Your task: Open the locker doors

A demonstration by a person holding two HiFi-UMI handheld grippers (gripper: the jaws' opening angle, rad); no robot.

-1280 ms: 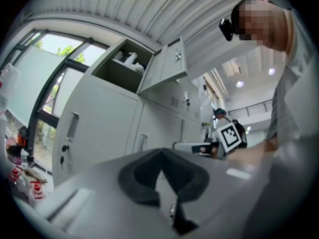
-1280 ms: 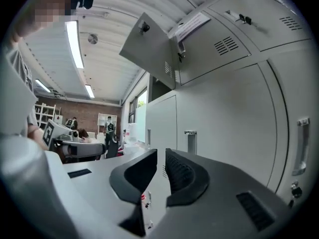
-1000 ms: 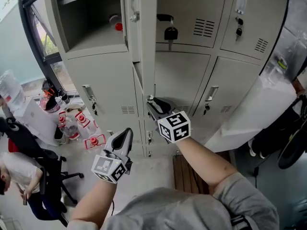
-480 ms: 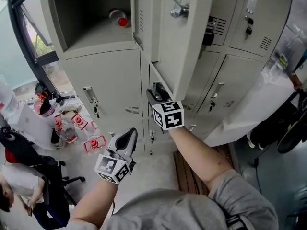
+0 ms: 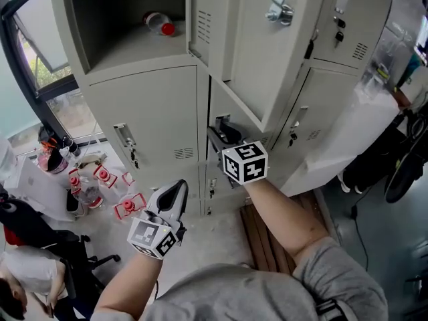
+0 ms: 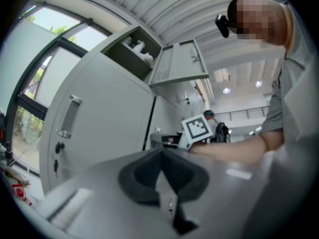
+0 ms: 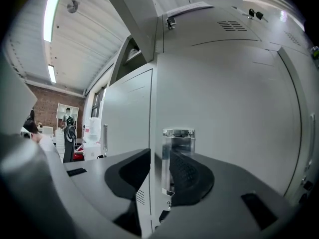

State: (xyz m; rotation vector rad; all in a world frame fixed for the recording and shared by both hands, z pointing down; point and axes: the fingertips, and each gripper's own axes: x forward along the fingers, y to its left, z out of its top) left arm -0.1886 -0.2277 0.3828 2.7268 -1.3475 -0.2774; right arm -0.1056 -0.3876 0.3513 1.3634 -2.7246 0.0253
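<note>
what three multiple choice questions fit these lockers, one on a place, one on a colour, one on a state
1. Which compartment shows a bottle inside?
A. upper left
B. lower left
C. far right

2. What colour is the cap of that bottle?
A. blue
B. red
C. white

3. How do the jaws of the left gripper stand?
A. wide apart
B. shut on a key
C. together, with nothing between

Answers:
1 A: the bottle lies on its side in the open compartment at upper left.
2 B: the cap shows red.
3 C: the left gripper view shows the pads meeting, empty.
</note>
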